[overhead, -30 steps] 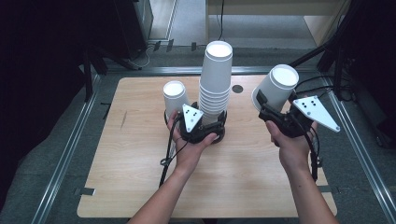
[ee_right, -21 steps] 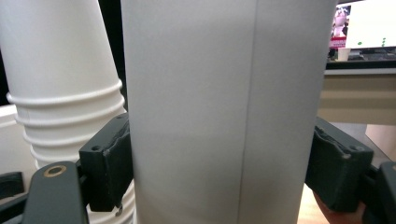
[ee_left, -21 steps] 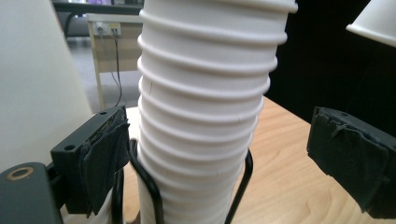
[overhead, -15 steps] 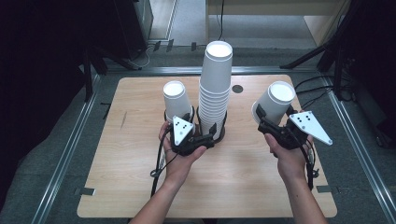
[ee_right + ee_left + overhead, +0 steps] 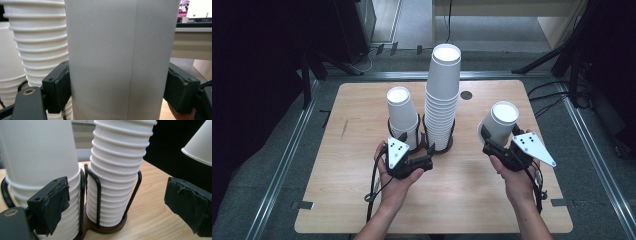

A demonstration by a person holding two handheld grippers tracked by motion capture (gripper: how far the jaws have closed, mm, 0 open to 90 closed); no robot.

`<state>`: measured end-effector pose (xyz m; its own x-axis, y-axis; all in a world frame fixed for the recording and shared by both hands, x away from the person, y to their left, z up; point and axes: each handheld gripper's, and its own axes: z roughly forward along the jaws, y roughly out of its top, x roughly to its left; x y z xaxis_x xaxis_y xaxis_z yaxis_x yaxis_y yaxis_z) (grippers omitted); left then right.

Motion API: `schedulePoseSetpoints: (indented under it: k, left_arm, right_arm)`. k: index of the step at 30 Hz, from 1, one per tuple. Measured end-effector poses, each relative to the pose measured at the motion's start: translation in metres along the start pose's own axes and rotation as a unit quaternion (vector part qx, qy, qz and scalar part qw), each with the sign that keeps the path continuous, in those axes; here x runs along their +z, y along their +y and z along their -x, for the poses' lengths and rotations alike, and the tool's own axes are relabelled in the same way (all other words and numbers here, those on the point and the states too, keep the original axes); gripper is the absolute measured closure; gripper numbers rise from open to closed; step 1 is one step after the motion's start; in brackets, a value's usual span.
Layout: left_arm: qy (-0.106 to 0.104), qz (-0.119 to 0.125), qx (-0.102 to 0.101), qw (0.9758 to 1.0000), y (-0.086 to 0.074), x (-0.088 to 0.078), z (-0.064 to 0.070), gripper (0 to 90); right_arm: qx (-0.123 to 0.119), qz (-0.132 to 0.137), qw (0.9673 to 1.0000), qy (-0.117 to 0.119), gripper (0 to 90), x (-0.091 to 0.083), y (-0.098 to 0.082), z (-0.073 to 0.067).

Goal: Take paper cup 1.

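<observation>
A tall stack of white paper cups (image 5: 443, 100) stands in a black wire holder (image 5: 451, 142) at the table's middle. A shorter stack (image 5: 403, 117) stands in a second holder just to its left. My left gripper (image 5: 429, 156) lies in front of both holders, open, with nothing between its pads (image 5: 56, 205). Its own view shows the tall stack (image 5: 117, 170) straight ahead and the short stack (image 5: 37, 157) at the left. My right gripper (image 5: 500, 135) is shut on a single white cup (image 5: 498, 122), held mouth up to the right of the stacks. Its pads (image 5: 60, 85) press on the cup's wall (image 5: 120, 57).
The wooden table (image 5: 352, 200) has bare boards in front of the hands and at both sides. A dark round hole (image 5: 466, 95) sits behind the tall stack. Metal rails (image 5: 287, 165) and dark floor run around the table.
My left gripper has drawn back from the stacks toward the person. My right hand has come down and nearer with the cup, which now stands more upright.
</observation>
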<state>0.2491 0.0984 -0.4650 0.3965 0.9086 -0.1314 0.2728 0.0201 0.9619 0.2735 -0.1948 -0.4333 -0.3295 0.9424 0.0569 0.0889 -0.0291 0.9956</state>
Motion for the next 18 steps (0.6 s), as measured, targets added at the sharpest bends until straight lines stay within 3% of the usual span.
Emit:
schedulePoseSetpoints:
  k: [8,18]
  left_arm:
    - [-0.002,-0.011,-0.005,0.9999,-0.007,-0.007,-0.009,6.2]
    - [-0.013,-0.015,0.001,0.9998,-0.010,-0.012,-0.010,6.2]
  right_arm:
    - [-0.009,-0.013,0.9999,0.001,18.8,-0.002,-0.014,-0.004]
    - [-0.053,-0.018,0.9984,0.010,18.7,-0.004,-0.029,-0.019]
